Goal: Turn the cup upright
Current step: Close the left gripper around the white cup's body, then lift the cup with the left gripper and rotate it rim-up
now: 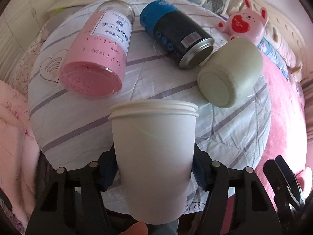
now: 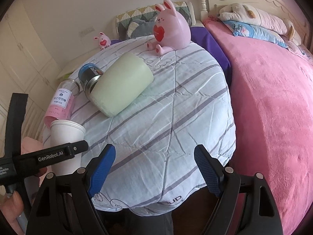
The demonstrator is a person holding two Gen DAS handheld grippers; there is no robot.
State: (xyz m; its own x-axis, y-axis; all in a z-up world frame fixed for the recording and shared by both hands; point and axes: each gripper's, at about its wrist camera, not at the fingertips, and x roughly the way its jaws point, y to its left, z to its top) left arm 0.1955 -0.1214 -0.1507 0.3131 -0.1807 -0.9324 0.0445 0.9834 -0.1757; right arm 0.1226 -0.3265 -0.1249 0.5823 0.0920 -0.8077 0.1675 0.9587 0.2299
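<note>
My left gripper is shut on a white paper cup, which stands upright with its rim up, at the near edge of the striped quilt. The cup also shows in the right wrist view, with the left gripper's finger across it. A pale green cup lies on its side, base toward me; it also shows in the right wrist view. My right gripper is open and empty above the quilt's near edge.
A pink jar and a black-and-blue can lie on their sides on the quilt. A pink rabbit toy sits at the back. A pink blanket covers the bed to the right.
</note>
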